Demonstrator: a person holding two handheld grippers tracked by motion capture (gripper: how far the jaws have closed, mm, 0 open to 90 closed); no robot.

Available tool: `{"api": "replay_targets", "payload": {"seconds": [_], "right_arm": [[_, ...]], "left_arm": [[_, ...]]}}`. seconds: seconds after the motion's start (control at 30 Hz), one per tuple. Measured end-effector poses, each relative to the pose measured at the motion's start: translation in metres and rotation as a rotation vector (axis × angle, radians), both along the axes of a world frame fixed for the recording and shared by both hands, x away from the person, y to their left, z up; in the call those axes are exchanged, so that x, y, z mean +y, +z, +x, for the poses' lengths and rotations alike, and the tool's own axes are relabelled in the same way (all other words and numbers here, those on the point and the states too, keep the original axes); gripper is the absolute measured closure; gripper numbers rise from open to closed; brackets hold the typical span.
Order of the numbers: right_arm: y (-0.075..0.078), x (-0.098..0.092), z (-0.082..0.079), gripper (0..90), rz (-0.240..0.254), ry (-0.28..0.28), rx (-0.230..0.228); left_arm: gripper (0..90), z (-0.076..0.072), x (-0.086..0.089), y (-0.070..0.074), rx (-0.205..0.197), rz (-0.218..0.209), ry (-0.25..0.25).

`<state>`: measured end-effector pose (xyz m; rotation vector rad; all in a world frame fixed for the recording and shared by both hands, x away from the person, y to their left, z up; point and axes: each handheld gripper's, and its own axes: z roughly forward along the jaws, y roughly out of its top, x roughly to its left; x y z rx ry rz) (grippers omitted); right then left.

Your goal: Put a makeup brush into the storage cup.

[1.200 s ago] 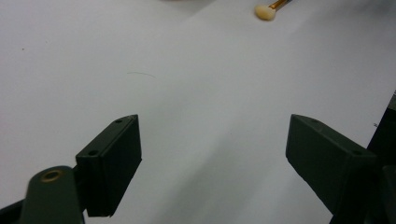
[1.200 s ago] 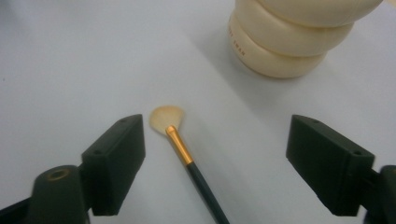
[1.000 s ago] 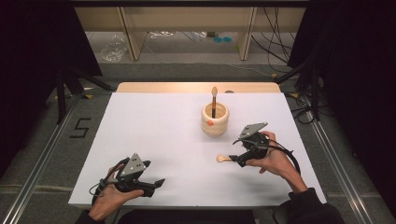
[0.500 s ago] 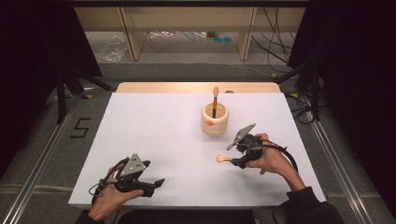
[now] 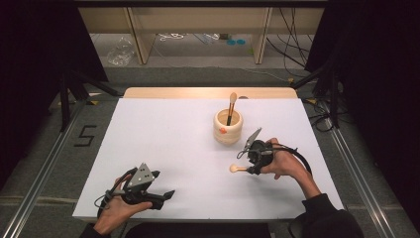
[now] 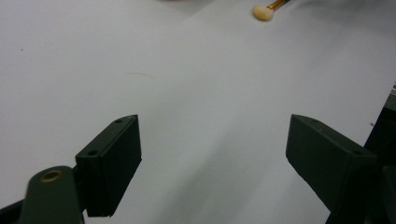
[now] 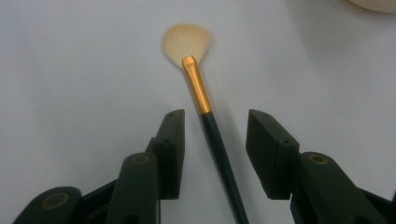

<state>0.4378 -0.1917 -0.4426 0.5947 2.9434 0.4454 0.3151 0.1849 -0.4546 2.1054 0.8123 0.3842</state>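
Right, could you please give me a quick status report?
Right gripper closing around brush, pads not yet touching. Left gripper open, idle. Nothing in the way.

A lab or recording studio, not a home. The white surface point(image 5: 163, 144) stands between black curtains point(image 5: 376, 74) on metal floor rails point(image 5: 44, 173), with a taped number point(image 5: 85, 135), loose cables point(image 5: 292, 29) and bare wooden shelving point(image 5: 143, 29) behind.

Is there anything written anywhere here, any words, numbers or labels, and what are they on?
"5": a black numeral on the grey floor left of the white table.
The wooden cup bears a small red mark, too small to read.
Nothing else readable.
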Motion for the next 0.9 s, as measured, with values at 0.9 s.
{"api": "replay_targets", "payload": {"seconds": [0.9], "right_arm": [[-0.009,0.011,0.012,78.3,-0.139,0.083,0.056]], "left_arm": [[18.0,-0.001,0.003,0.002,0.009,-0.015,0.009]]}}
